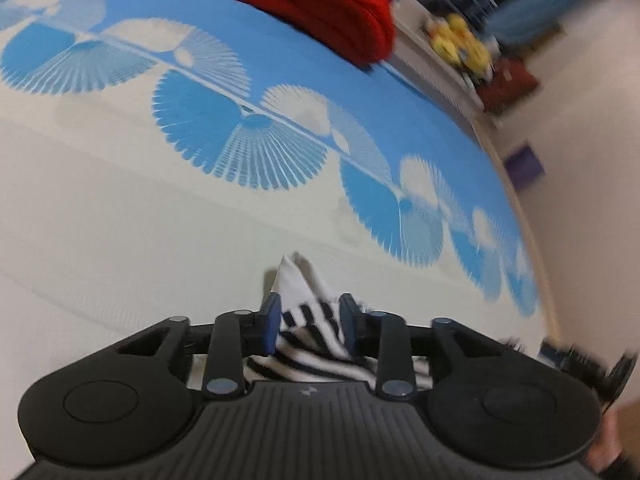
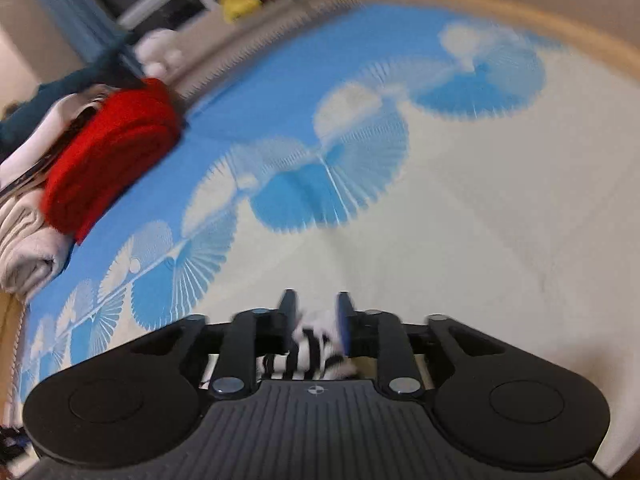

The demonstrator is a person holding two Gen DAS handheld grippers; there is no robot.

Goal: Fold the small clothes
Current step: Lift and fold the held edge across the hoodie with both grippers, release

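Blue-and-cream bedspread (image 1: pixel 120 208) lying beneath; left gripper (image 1: pixel 309 322) and right gripper (image 2: pixel 316 320) standing part-open around the striped garment (image 1: pixel 312 340) — cloth risking slipping, bunching unevenly.

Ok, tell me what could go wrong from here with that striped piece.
1. The striped garment sits bunched between the parted fingers of the left gripper and the right gripper, so it may land creased on the bedspread.
2. Both views are blurred; a hurried drop could leave it crooked.
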